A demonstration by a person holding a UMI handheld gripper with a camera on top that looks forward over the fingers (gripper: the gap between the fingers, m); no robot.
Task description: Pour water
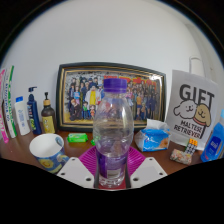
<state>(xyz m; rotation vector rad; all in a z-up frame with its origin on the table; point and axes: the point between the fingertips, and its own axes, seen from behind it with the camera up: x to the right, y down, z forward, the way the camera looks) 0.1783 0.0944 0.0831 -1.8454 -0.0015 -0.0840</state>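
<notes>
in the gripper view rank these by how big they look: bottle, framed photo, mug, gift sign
1. Framed photo, widest, though partly hidden behind the bottle.
2. Bottle, between the open fingers; its nearness to the camera inflates it.
3. Gift sign.
4. Mug.

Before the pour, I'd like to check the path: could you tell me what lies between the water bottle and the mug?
In the gripper view, only bare tabletop separates the water bottle from the mug.

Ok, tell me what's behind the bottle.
Behind the bottle, which stands between the gripper fingers, leans a framed photo. The bottle covers the photo's middle; a wall rises beyond.
</notes>
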